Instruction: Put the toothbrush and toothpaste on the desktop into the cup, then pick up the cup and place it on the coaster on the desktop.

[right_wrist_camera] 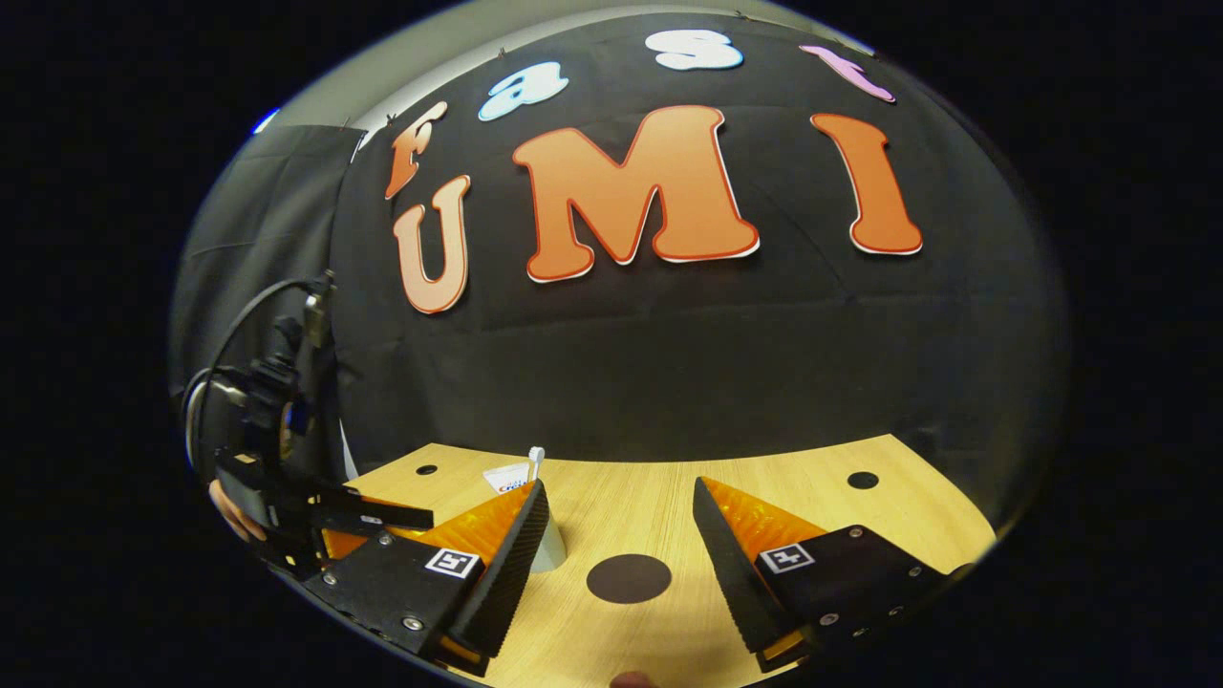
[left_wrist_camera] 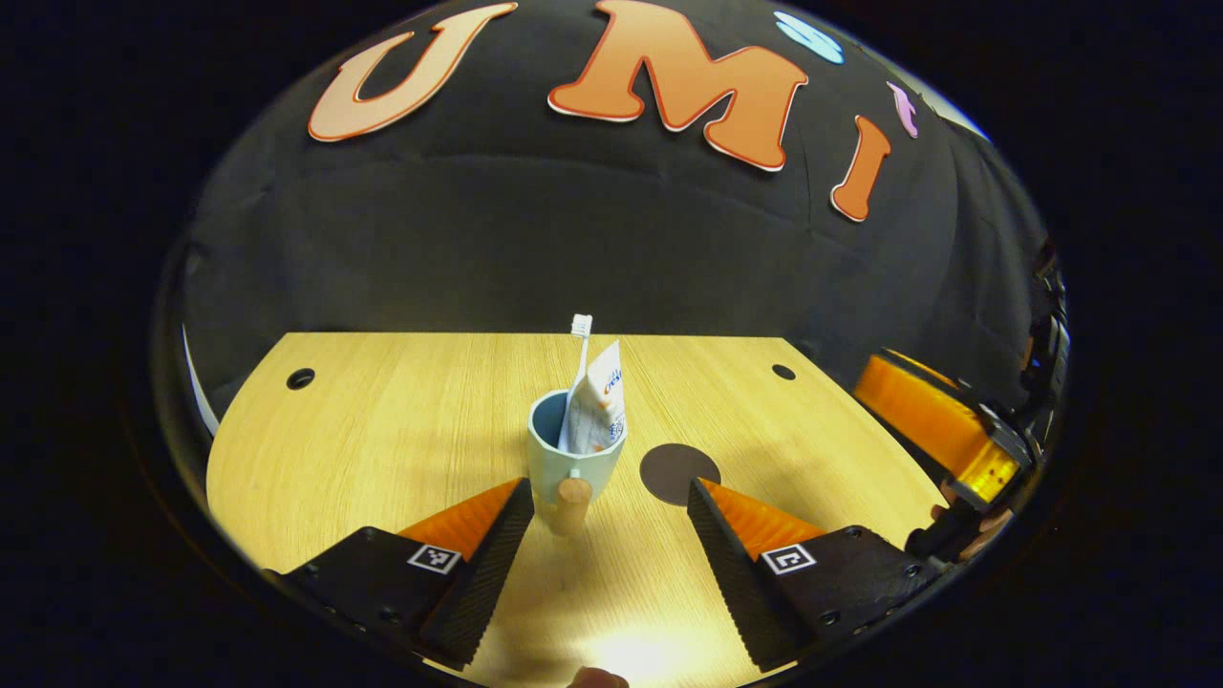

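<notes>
Cup [left_wrist_camera: 573, 459] upright on the table [left_wrist_camera: 382, 430], toothbrush [left_wrist_camera: 581, 358] and toothpaste [left_wrist_camera: 600, 401] standing in it, just left of the coaster [left_wrist_camera: 674, 468], dead ahead of the spread, empty left tongs [left_wrist_camera: 607, 511]; right tongs [right_wrist_camera: 621, 516] also spread, facing the coaster.

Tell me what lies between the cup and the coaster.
Bare wooden desktop; cup and coaster sit apart, seen in the left gripper view.
</notes>
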Action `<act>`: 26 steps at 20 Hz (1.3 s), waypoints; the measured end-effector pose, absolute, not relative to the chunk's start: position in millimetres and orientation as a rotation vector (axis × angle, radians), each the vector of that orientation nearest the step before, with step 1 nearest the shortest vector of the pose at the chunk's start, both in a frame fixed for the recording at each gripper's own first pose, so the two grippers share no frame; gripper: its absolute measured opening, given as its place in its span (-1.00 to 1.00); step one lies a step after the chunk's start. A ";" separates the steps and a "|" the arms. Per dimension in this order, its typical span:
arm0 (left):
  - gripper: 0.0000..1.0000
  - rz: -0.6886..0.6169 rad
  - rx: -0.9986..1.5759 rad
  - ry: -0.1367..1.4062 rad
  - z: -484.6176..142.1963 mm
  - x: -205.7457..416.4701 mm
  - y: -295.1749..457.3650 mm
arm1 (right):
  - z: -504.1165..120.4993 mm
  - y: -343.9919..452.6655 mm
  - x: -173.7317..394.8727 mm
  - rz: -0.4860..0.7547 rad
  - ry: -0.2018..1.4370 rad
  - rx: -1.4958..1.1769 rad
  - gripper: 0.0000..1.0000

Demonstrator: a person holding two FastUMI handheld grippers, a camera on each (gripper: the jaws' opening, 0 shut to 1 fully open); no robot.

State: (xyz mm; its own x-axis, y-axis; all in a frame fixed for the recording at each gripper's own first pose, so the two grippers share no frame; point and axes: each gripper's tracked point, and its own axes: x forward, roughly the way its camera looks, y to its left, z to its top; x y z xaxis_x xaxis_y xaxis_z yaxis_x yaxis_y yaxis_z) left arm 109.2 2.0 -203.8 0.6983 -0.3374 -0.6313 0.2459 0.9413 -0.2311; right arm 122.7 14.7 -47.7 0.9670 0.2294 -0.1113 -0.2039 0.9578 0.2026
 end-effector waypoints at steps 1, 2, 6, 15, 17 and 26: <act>0.96 -0.319 -0.128 0.751 -207.4 114.8 2.3 | -43.9 3.8 115.5 0.209 0.128 0.178 0.82; 0.96 -0.307 -0.122 0.774 -210.1 117.2 3.4 | -38.6 -8.5 109.7 0.196 0.116 0.160 0.82; 0.95 -0.300 -0.102 0.909 -235.5 123.0 -2.4 | -21.1 -40.5 76.8 0.164 0.072 0.112 0.82; 0.94 -0.231 0.023 1.065 -252.3 126.1 -4.4 | -12.6 -66.2 29.4 0.160 0.048 0.043 0.87; 0.91 -0.221 0.042 1.090 -252.9 126.5 -6.0 | -17.5 -70.9 26.2 0.155 0.059 0.052 0.87; -0.53 -0.159 -0.022 1.093 -265.7 125.9 -11.7 | -19.6 -80.1 13.3 0.126 0.044 0.122 0.86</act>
